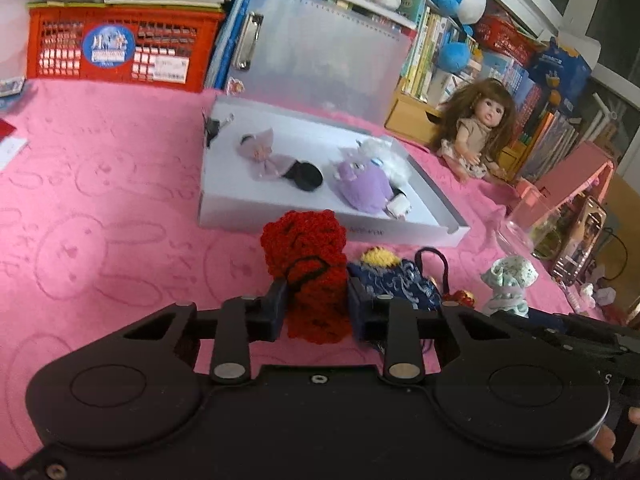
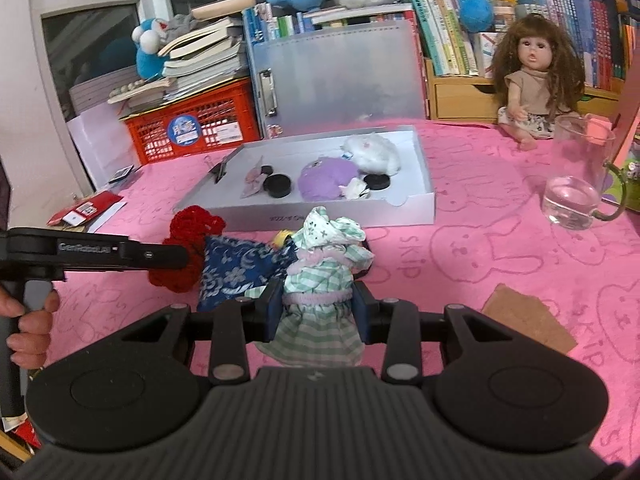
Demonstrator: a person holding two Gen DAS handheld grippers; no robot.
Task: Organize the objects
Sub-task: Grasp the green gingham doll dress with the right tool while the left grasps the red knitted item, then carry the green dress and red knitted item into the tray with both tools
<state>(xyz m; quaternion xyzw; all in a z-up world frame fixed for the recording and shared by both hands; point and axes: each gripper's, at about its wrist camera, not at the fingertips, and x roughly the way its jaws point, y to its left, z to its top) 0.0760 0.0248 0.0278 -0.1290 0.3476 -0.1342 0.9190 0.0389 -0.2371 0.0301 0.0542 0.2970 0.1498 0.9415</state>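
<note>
The left gripper (image 1: 318, 300) is clamped on a red crocheted yarn toy (image 1: 310, 264); the right gripper (image 2: 318, 308) is clamped on a small doll in a green checked cloth dress (image 2: 324, 280). Between the 2 lies a blue patterned fabric pouch (image 2: 236, 270). Ahead of both stands the shallow white cardboard box (image 2: 424, 204). Best lift each toy clear over the near wall, then release into bare floor space. Inside: 1 purple plush (image 2: 326, 180), 1 white plush (image 2: 374, 154), 2 black discs (image 2: 277, 185).

Red crocheted yarn toy (image 1: 308, 268), rough and nubbly; green checked cloth doll (image 2: 320, 280); blue brocade pouch (image 2: 236, 268); plush pink embossed tablecloth (image 1: 100, 200); matt white cardboard tray (image 2: 420, 204); clear glass mug (image 2: 576, 184).
</note>
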